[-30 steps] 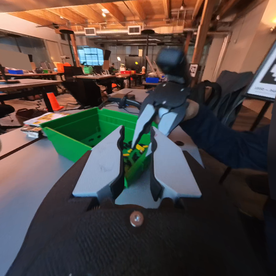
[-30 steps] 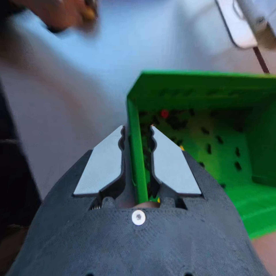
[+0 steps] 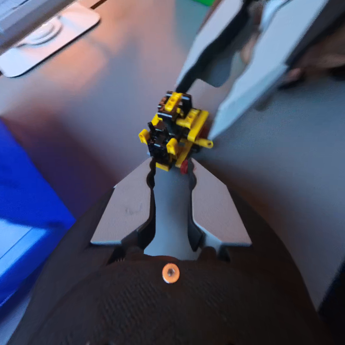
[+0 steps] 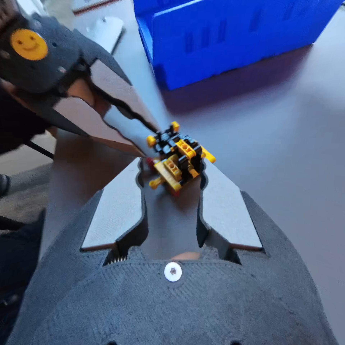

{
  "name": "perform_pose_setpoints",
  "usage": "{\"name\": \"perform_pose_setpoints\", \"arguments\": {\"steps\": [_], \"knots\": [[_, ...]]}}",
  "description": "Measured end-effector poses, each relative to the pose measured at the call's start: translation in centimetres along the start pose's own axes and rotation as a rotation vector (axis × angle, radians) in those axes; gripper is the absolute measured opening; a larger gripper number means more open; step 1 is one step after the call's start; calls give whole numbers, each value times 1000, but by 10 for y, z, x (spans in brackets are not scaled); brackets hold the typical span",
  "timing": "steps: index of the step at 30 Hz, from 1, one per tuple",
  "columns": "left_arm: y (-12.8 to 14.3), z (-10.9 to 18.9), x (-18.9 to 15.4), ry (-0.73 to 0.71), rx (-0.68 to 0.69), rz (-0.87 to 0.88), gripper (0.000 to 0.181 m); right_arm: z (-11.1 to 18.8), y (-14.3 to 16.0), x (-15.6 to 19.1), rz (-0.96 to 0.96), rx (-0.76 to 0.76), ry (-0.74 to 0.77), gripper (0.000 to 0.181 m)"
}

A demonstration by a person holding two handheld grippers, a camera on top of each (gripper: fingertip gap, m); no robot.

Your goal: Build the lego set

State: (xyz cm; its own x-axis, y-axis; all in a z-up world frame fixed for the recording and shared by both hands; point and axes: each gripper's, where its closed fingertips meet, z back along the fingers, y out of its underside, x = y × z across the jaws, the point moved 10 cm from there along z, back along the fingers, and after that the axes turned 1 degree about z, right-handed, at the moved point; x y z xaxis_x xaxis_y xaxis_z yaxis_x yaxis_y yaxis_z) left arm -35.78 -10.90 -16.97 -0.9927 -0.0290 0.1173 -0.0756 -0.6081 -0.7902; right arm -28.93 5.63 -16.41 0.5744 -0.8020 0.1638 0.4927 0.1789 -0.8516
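Note:
A small yellow and black lego model (image 3: 173,130) with a red round piece is at my left gripper's (image 3: 171,164) tips. The jaws stand a little apart and pinch the model's near end, just above the grey table (image 3: 280,177). My right gripper (image 3: 195,113) comes in from the upper right. Its jaws are wide apart, with one tip on each side of the model. In the right wrist view the model (image 4: 179,160) sits between the right gripper's (image 4: 171,162) tips, and the left gripper (image 4: 150,143) reaches it from the left. The picture is blurred.
A blue bin (image 4: 224,46) stands on the table (image 4: 280,149) just behind the model; it is at the left in the left wrist view (image 3: 28,186). A flat white stand base (image 3: 46,41) lies farther back. A person's dark sleeve (image 4: 15,121) is at the left. My hands' fingertips stand some 5 cm from each other.
Both grippers have left the green bin, whose wall the right gripper was clamping. They now meet at the lego model beside the blue bin. The right jaws stand wider apart.

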Motion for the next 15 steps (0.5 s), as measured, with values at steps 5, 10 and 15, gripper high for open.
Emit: {"name": "perform_pose_setpoints", "arguments": {"steps": [5,10,15], "knots": [[-13,-11,-16,179,-53,-57,28,28,19,-7,165,32,47,55],[-29,-30,-5,269,-14,-112,60,45,31,-8,318,83,68,50],[-34,-51,-24,445,-6,-140,47,66,46,-25,289,117,63,51]]}}
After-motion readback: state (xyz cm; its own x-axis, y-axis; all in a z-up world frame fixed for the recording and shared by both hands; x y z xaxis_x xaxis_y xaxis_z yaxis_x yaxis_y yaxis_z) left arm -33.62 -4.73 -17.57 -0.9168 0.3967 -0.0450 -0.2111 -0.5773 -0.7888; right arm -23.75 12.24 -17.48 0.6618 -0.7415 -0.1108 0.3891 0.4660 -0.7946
